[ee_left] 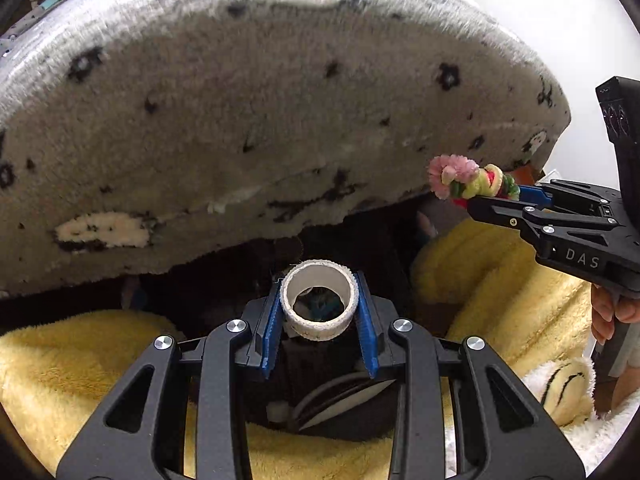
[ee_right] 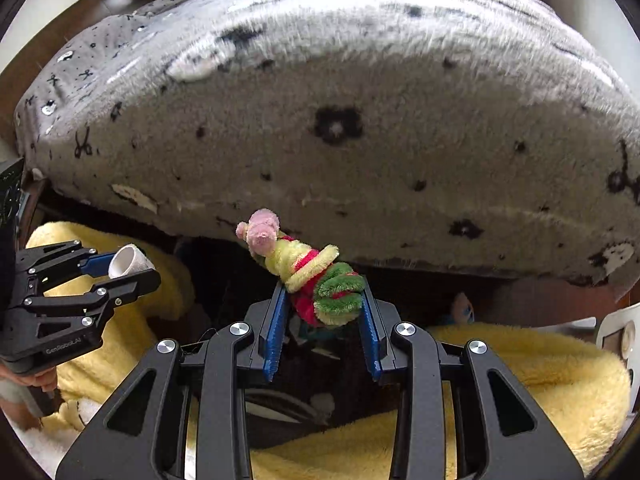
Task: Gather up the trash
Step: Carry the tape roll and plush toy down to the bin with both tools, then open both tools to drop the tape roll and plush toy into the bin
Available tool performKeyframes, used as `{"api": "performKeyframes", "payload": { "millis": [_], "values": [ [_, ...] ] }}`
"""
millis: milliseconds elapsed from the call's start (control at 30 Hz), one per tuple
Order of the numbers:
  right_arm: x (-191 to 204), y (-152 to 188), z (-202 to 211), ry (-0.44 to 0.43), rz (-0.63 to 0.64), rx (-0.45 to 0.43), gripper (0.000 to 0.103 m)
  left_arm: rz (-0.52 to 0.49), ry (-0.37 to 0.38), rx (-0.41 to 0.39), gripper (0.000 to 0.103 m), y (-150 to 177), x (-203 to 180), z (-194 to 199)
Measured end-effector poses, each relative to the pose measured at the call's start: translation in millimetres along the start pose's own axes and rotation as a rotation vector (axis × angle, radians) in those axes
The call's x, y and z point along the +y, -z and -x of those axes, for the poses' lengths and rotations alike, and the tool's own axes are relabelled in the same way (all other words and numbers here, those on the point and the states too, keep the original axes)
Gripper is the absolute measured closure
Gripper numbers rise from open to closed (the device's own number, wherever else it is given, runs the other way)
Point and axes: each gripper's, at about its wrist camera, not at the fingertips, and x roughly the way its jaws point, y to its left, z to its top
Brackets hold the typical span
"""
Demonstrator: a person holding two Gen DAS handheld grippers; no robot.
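Left wrist view: our left gripper (ee_left: 320, 308) clamps a white tape ring (ee_left: 319, 300) between its blue pads, while our right gripper (ee_right: 323, 304) pinches a twisted pipe-cleaner toy (ee_right: 308, 276). Both loads hang just below the grey patterned blanket (ee_left: 240, 120), over the yellow fleece (ee_left: 500, 280). We judge the fuzzy toy, gripped only at its tail, could slip free.

bed: grey fleece blanket (ee_right: 340, 128), black motifs | below: yellow plush fabric (ee_right: 540, 368) | wall (ee_left: 540, 0): white
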Motion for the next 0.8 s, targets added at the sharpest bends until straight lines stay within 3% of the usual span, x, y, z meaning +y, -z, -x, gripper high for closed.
{"api": "performKeyframes", "payload": {
  "millis": [433, 800],
  "values": [
    [-14.6, 9.1, -58.1, 0.025, -0.053, 0.146, 0.069, 0.030, 0.004, 0.148, 0.072, 4.7, 16.2, -55.4],
    [-13.8, 7.6, -86.0, -0.012, -0.048, 0.210, 0.069, 0.044, 0.064, 0.210, 0.072, 6.6, 20.7, -81.9]
  ]
}}
